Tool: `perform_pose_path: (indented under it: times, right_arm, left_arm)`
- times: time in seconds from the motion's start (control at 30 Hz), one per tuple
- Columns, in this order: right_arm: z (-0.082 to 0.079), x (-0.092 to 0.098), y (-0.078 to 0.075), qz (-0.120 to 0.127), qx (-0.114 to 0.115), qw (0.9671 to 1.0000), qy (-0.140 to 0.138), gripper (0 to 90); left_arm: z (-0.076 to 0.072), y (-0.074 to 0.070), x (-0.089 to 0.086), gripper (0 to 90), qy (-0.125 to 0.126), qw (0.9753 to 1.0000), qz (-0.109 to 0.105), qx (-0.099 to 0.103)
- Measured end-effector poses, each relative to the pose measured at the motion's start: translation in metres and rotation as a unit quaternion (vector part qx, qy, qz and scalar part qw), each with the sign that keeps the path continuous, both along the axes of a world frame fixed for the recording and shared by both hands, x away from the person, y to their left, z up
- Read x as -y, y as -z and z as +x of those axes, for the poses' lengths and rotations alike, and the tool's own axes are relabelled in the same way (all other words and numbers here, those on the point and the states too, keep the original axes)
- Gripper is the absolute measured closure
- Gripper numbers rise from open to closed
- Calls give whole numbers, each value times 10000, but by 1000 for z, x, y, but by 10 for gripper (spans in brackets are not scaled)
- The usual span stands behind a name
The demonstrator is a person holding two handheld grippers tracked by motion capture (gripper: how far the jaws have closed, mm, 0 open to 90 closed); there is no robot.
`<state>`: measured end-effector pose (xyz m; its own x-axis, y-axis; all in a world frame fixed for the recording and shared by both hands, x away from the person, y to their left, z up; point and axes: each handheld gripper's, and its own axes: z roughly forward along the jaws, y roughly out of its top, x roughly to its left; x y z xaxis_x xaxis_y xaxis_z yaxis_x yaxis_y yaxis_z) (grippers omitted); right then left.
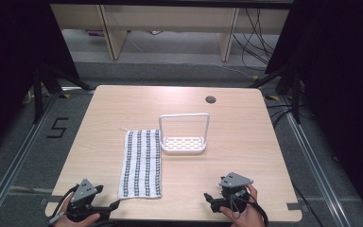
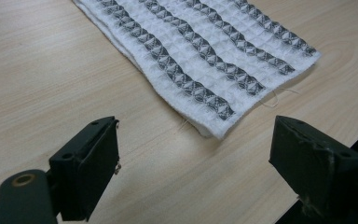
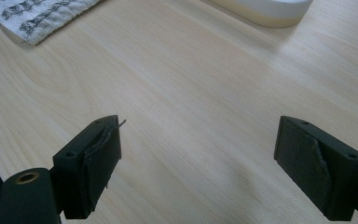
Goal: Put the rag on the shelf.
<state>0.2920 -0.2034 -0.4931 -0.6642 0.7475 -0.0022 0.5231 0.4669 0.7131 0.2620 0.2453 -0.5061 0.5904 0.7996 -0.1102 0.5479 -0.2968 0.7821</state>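
A: High view — folded striped towel (image 1: 140, 163) lies flat mid-table, white rack tray (image 1: 184, 144) just right of it.
B: Left gripper (image 2: 196, 154) and right gripper (image 3: 198, 158) both spread wide, empty; tray cut off in the right gripper view.

A recording lab or test studio is suggested rather than a home. A light wooden table (image 1: 179, 101) with a cable grommet hole (image 1: 211, 100) is set on grey carpet and flanked by black curtains (image 1: 9, 56) on both sides. Metal rails (image 1: 14, 161) are laid along the floor beside the table, and a "5" (image 1: 56, 127) is marked out in black tape on the carpet (a station number, it appears). Loose cables (image 1: 257, 33) are seen hanging and trailing at the back right, near pale wooden furniture legs (image 1: 113, 33), and black stand legs (image 1: 47, 80) are planted at either side.
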Motion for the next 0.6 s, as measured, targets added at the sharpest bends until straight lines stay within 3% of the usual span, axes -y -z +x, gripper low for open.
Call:
perform_pose_path:
  times: [0.03,0.07,0.1,0.13,0.2,0.27,0.3,0.33,0.43,0.47,0.5,0.53,0.6]
  right_arm:
    - [1,0,0,3,97,9999,-54,159]
    - [1,-1,0,10,86,9999,-72,159]
    - [1,-1,0,10,86,9999,-72,159]
    - [0,-3,0,52,27,9999,-81,159]
    - [1,-4,0,48,105,9998,-141,159]
    - [1,-5,-1,55,118,9998,-151,158]
    - [1,-10,-2,141,140,9994,-285,157]
    - [1,-12,-2,175,119,9994,-284,158]
    - [1,-18,-4,189,211,9989,-367,161]
    - [1,-21,-5,206,206,9988,-396,163]
    - [3,-24,-6,190,240,9984,-474,164]
    - [5,-30,-5,159,324,9978,-558,170]
    - [6,-33,-6,155,260,9977,-601,179]
  left_arm:
    - [0,0,0,149,0,10000,0,0]
    - [1,-1,-3,148,158,9997,197,-19]
    - [1,-1,-3,148,158,9997,197,-19]
    - [1,0,1,148,25,10000,-21,21]
    - [3,-1,-2,148,181,9996,213,103]
    - [1,-1,-1,148,147,9997,180,24]
    - [1,0,1,148,58,9999,77,52]
    - [1,-1,-1,148,138,9997,195,39]
    - [2,-1,-1,148,169,9996,236,11]
    - [2,-1,0,148,172,9996,200,30]
    - [2,1,3,148,59,10000,-39,69]
    - [4,0,4,148,84,9999,5,56]
    - [5,1,6,149,61,10000,-23,48]
